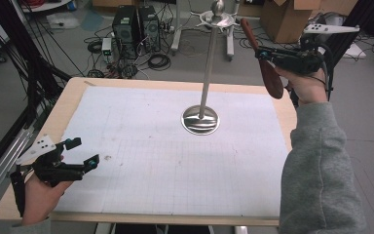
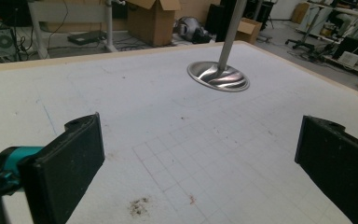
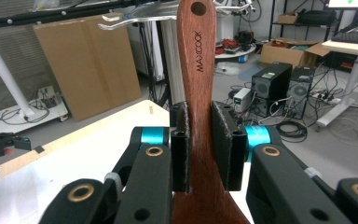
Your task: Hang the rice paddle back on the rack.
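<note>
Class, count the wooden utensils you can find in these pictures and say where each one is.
1. The wooden spatula is clamped in the right gripper, held in the air beside the top of the metal stand, handle end up. None lies on the table.

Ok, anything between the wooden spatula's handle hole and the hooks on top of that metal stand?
Nothing visible. The right claw grips the wooden spatula with its handle pointing up toward the hooks of the metal stand; the space between looks open. The left claw sits open low over the table's near left corner.
</note>
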Demonstrator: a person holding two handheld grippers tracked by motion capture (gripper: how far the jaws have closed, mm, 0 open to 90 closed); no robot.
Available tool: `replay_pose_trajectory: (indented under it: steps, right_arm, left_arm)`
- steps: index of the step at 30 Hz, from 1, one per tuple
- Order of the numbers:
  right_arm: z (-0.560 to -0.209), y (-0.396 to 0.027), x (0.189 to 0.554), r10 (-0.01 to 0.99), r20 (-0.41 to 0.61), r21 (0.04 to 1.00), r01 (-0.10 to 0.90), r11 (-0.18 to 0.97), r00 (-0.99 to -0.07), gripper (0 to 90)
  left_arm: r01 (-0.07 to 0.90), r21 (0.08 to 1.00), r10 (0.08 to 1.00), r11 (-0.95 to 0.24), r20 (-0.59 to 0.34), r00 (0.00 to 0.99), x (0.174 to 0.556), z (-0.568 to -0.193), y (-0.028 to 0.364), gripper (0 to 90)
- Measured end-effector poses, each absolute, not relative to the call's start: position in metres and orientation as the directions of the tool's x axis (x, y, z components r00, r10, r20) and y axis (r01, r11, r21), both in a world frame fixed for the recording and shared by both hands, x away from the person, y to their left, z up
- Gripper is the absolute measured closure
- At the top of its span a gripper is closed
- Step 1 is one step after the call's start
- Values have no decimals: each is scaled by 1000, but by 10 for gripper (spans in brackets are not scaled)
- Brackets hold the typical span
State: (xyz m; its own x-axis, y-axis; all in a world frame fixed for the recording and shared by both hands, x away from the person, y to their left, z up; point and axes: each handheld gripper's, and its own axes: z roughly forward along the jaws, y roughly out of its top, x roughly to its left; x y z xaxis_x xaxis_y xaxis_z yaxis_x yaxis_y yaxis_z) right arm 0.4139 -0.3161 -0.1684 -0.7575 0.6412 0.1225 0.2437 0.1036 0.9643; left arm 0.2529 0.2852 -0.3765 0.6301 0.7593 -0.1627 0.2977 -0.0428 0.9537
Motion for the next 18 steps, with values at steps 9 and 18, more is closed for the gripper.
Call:
replay_pose_trajectory:
  steps: [9, 18]
  right_arm:
    - [-170, -314, 416, 628, 135, 963, 250, 98, -767, 781]
    - [-172, -313, 416, 618, 150, 963, 254, 84, -772, 781]
  left_arm:
    - [298, 954, 761, -40, -164, 628, 253, -377, 286, 18]
    - [299, 954, 759, -39, -166, 629, 253, -376, 286, 18]
